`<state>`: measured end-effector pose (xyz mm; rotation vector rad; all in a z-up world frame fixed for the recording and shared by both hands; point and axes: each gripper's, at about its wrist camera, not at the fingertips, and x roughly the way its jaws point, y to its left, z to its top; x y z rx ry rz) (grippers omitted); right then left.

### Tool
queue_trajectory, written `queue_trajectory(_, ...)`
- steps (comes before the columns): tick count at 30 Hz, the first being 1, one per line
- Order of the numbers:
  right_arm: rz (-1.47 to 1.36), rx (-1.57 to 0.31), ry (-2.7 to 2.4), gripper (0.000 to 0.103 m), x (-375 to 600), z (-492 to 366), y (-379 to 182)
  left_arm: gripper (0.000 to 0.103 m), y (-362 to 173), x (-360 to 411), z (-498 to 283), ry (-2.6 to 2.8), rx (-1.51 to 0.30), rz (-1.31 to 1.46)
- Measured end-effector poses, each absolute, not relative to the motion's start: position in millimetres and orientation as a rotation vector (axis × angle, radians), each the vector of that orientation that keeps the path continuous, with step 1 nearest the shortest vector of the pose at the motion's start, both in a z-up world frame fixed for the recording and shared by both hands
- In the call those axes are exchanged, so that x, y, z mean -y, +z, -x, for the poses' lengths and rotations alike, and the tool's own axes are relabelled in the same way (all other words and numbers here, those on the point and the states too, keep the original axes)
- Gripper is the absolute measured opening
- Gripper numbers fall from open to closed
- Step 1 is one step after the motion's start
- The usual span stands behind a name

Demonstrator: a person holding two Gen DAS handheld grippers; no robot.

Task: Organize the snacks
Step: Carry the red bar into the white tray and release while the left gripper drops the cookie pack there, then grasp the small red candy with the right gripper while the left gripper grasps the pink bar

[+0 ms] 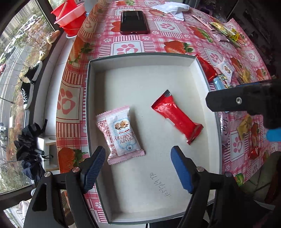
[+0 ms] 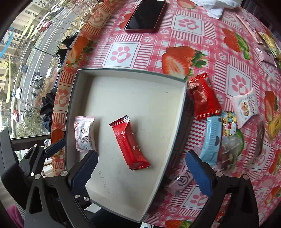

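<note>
A shallow white box (image 1: 140, 60) (image 2: 179, 112) lies on the table. In it lie a pink-white cranberry snack (image 1: 120, 134) (image 2: 84, 133) and a red bar (image 1: 177, 116) (image 2: 129, 143). My left gripper (image 1: 137, 168) is open and empty above the box's near side, close to the pink snack. My right gripper (image 2: 141, 171) is open and empty over the box's near right edge; it shows from the side in the left wrist view (image 1: 245, 101). Right of the box lie a red packet (image 2: 203, 98), a light blue bar (image 2: 210, 140), a pink-white pack (image 2: 245, 107) and a pink wrapper (image 2: 179, 182).
A phone (image 1: 134, 22) (image 2: 146, 14) lies beyond the box on the strawberry tablecloth (image 2: 123, 52). White tissue (image 1: 173, 8) and several more wrappers (image 1: 224, 33) lie at the far right. Red tubs (image 1: 70, 17) stand by the window at left. The table edge runs along the left.
</note>
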<state>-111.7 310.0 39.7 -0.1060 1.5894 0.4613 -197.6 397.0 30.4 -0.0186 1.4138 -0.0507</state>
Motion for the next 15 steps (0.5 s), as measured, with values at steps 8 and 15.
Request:
queue_trajectory(8,0.040,-1.562,0.298,0.101,-197,122,61,0.080,53,-348,203,-0.092,-1.389,-0.003)
queue_trajectory(15,-0.041,-1.582,0.266,0.101,-83,117,48,0.080,61,-285,205,-0.090,-1.390,-0.051)
